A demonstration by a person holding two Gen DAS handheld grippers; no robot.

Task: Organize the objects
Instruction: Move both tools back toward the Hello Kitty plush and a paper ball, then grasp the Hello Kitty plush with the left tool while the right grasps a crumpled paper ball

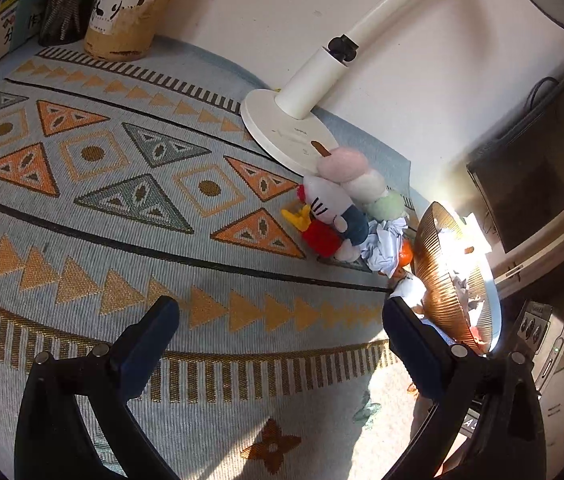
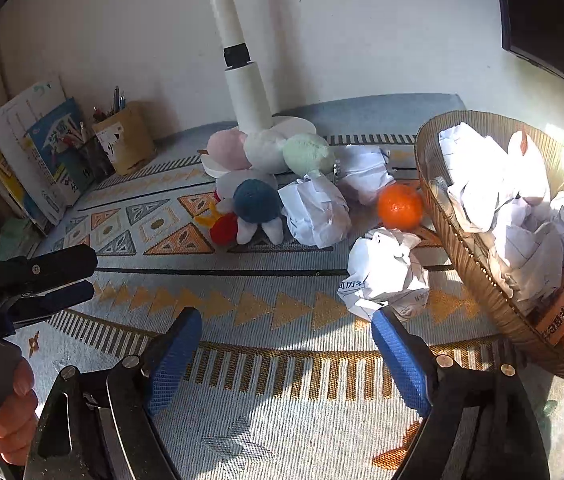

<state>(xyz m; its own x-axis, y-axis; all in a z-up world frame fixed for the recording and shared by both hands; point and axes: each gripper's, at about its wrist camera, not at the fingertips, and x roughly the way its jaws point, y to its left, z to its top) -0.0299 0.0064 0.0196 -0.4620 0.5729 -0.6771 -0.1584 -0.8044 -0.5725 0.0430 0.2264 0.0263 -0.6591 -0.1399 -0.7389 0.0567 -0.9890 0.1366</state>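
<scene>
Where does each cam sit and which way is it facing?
Left wrist: on the left gripper, angled down across the patterned cloth toward the lamp base; its open fingers show.
Right wrist: on the right gripper, angled down toward crumpled paper and the basket; open fingers, left gripper and hand show.
Shared: plush toys, orange, basket, lamp.

We see a pale blue cloth (image 2: 282, 360) with orange and gold triangles, an orange fruit (image 2: 399, 206), white paper balls (image 2: 383, 272), a golden ribbed basket (image 2: 477, 276).
</scene>
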